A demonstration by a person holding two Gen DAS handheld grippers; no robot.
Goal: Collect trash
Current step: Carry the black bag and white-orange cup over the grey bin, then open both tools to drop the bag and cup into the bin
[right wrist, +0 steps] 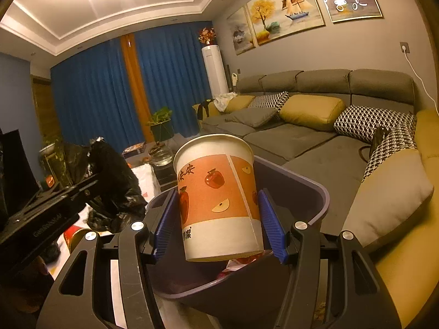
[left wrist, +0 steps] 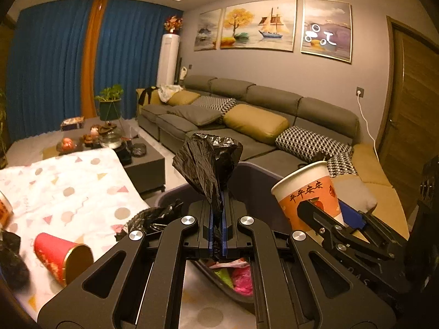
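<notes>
My left gripper (left wrist: 217, 205) is shut on a crumpled black plastic bag (left wrist: 205, 159) and holds it above the grey bin (left wrist: 175, 196). My right gripper (right wrist: 218, 208) is shut on an orange and white paper cup (right wrist: 216, 200) and holds it upright over the bin's (right wrist: 315, 194) opening. The cup also shows at the right of the left wrist view (left wrist: 310, 192), in the right gripper (left wrist: 329, 213). The bin holds pink and green wrappers (left wrist: 236, 274). A red cup (left wrist: 61, 255) lies on its side on the patterned cloth (left wrist: 68, 189). The left gripper (right wrist: 82, 186) and bag (right wrist: 115, 175) show at the left of the right wrist view.
A grey sectional sofa (left wrist: 247, 126) with cushions runs behind the bin. A dark coffee table (left wrist: 145, 161) with dishes and a potted plant (left wrist: 109, 104) stands beyond the cloth. More black plastic (left wrist: 148, 219) lies by the bin's rim. Another black bag (left wrist: 11, 260) lies at far left.
</notes>
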